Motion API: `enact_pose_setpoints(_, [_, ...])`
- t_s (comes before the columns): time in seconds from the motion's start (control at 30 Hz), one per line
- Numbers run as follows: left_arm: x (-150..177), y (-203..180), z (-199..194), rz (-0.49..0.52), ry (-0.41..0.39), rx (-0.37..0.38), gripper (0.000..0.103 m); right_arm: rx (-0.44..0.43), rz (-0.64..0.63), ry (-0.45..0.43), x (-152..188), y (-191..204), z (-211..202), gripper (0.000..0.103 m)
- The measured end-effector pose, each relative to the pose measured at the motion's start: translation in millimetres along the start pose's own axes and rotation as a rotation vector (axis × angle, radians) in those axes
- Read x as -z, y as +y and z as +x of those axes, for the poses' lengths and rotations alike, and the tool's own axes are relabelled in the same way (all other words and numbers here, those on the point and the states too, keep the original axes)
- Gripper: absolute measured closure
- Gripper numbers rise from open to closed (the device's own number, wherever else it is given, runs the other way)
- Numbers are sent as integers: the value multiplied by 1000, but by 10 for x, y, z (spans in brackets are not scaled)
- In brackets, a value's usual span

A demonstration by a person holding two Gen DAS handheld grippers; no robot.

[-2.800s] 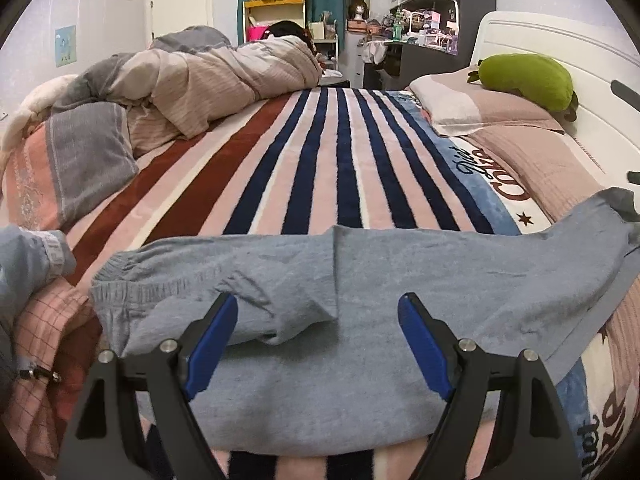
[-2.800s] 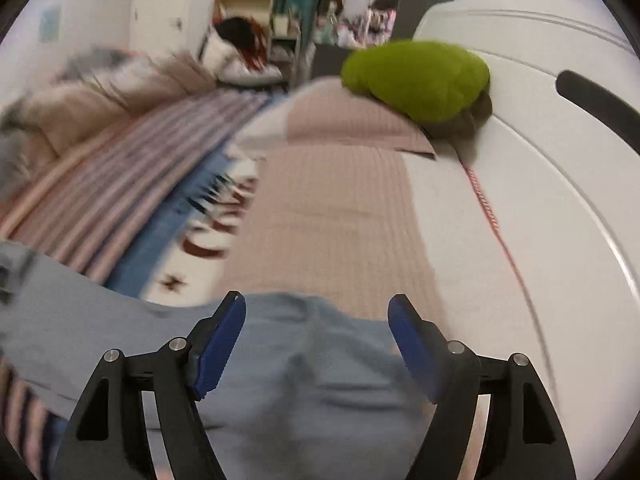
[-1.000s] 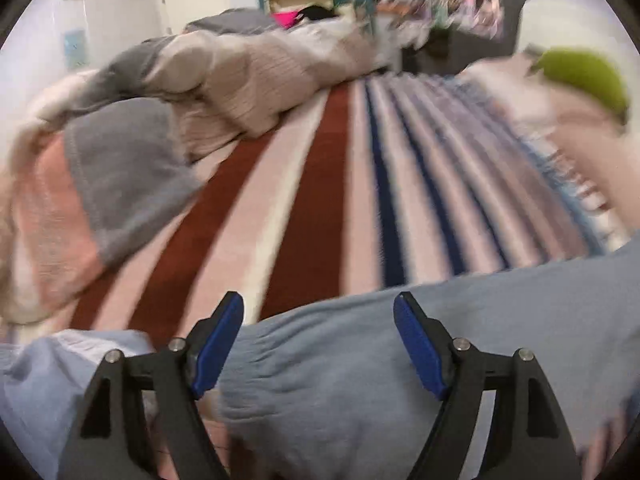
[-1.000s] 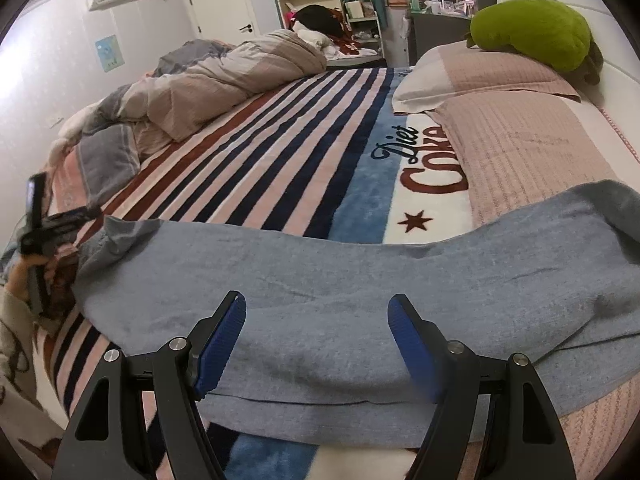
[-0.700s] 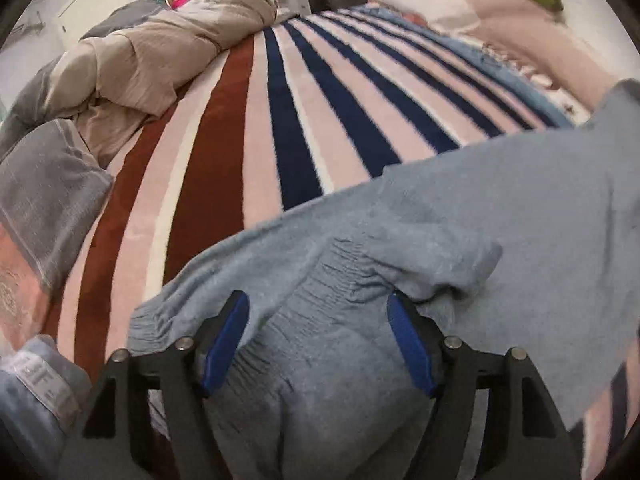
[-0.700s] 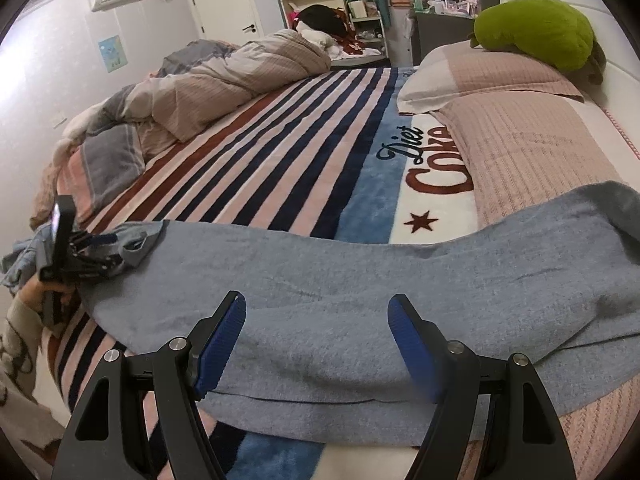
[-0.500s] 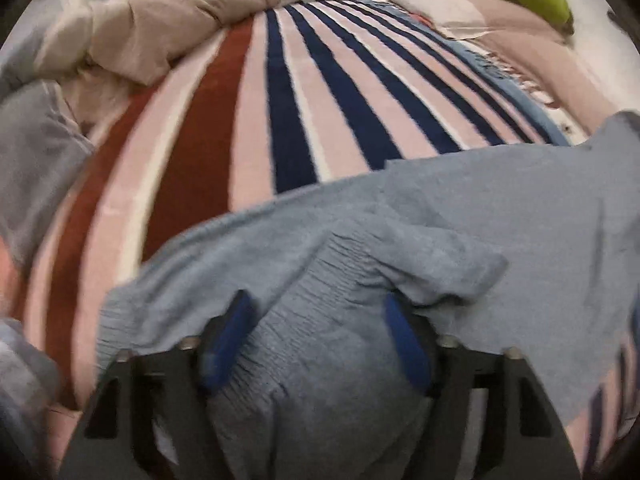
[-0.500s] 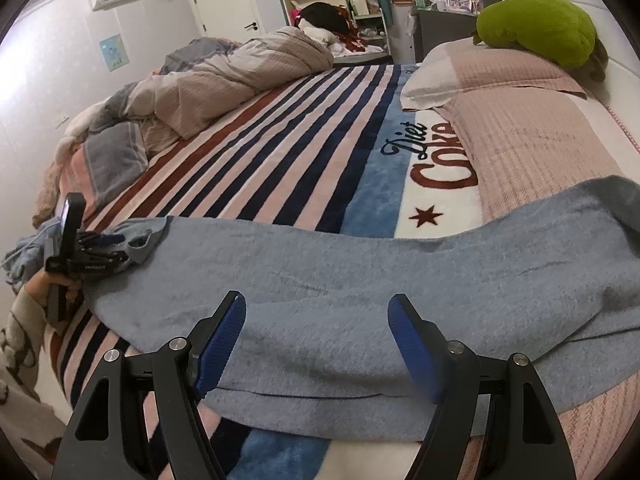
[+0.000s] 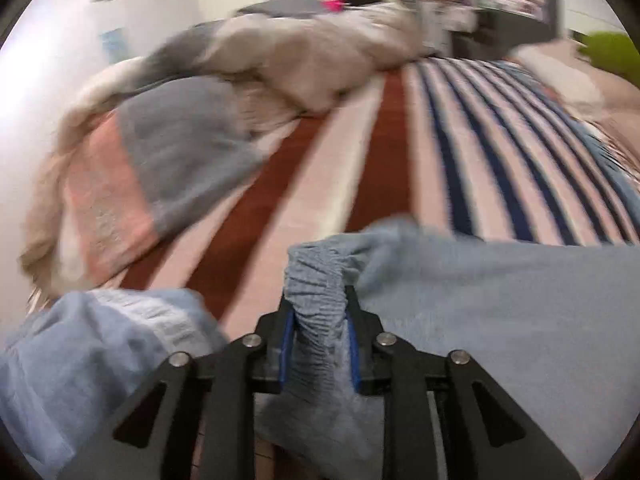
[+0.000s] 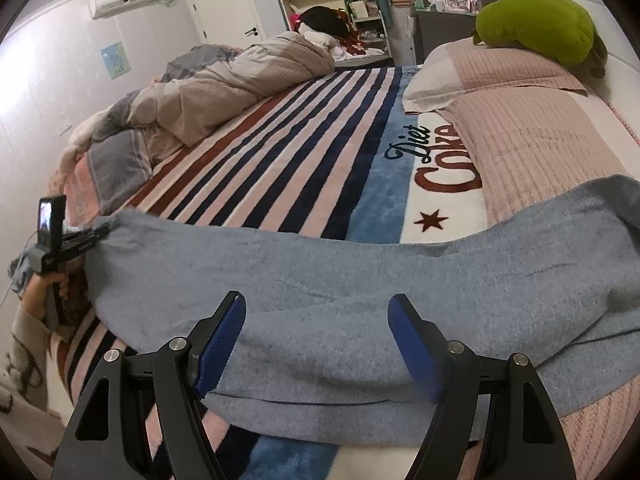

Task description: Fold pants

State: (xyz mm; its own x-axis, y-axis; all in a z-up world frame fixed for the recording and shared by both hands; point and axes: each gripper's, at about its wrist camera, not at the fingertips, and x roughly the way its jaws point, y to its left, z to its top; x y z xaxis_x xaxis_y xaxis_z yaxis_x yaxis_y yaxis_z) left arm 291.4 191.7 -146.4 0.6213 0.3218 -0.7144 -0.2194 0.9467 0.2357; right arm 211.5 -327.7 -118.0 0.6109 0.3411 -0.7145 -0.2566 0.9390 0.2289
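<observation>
Pants [image 10: 320, 280] lie lengthwise across the bed [image 10: 304, 168]; left claw [image 9: 318, 336], just closing, clamps their waistband; right claw [image 10: 316, 344] gapes.

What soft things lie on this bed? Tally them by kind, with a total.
Grey pants: 1
Striped blanket: 1
Pillows: 1
Green plush toy: 1
Bunched duvet: 1
Light blue garment: 1
Total: 6

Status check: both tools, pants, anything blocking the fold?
Left tool has just been closing, now pinching the waistband. Right tool open, hovering over the grey pants laid flat across the striped blanket. Nothing lying on them.
</observation>
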Motion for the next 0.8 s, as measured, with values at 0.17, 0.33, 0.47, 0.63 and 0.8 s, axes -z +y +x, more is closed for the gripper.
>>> enact_pose_setpoints(0.17, [13,-155,146,52,46,-80,61,-3,-21,12,-15,57,19,33])
enact_pose_setpoints(0.33, [7,-104,-214,18,-29,-27,36,45,-19,0,-4,-13,-100,33])
enact_pose_setpoints(0.47, [-74,-96,-665,-12,-108,45,22,152,1,-42,59,-231,-363,33])
enact_pose_setpoints(0.63, [-58,-303,-1075,-50,-148,256,22,244,67,-86,234,-592,-787,33])
enact_pose_setpoints(0.8, [97,-773,-1283,-54,-137,435,22,349,125,-141,453,-974,-1140,34])
